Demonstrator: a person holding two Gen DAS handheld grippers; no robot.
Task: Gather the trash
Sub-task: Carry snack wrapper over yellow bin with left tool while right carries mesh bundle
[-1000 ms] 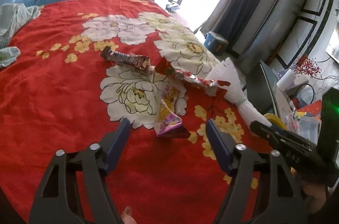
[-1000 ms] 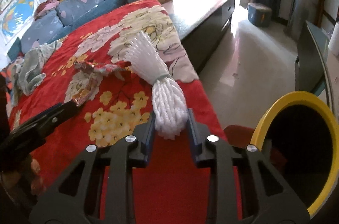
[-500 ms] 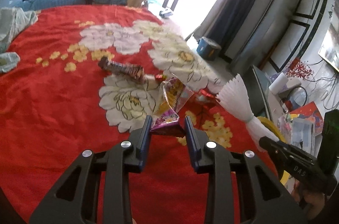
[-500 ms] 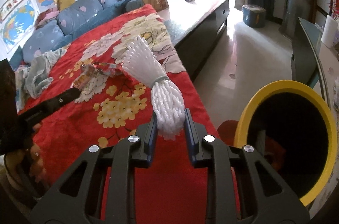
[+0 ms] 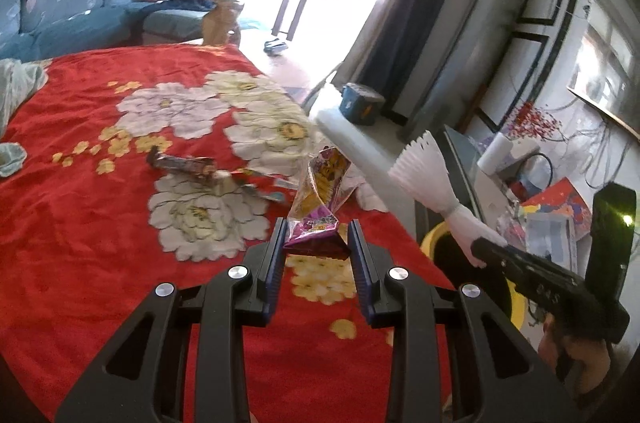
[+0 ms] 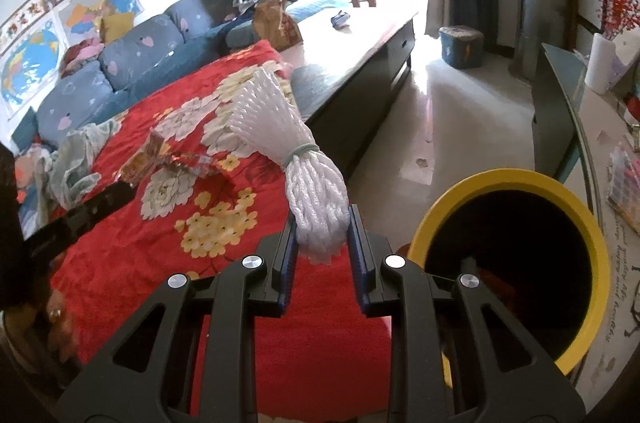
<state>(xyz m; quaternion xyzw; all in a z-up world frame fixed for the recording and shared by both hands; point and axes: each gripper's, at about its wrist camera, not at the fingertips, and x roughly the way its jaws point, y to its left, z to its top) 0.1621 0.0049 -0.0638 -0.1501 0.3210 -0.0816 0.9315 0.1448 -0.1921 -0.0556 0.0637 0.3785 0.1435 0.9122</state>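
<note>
Both loads lifted clear of the bed (image 5: 80, 243), bin (image 6: 596, 231) on the floor off its right edge. Left hand-held gripper (image 5: 316, 247) pinched narrow on the wrapper (image 5: 320, 199); right hand-held gripper (image 6: 322, 243) nearly closed on the foam net (image 6: 296, 151), just beside the yellow rim. Best to carry each fully over the dark opening before letting go — light trash drifts. More wrappers (image 5: 184, 165) left mid-bed.
</note>
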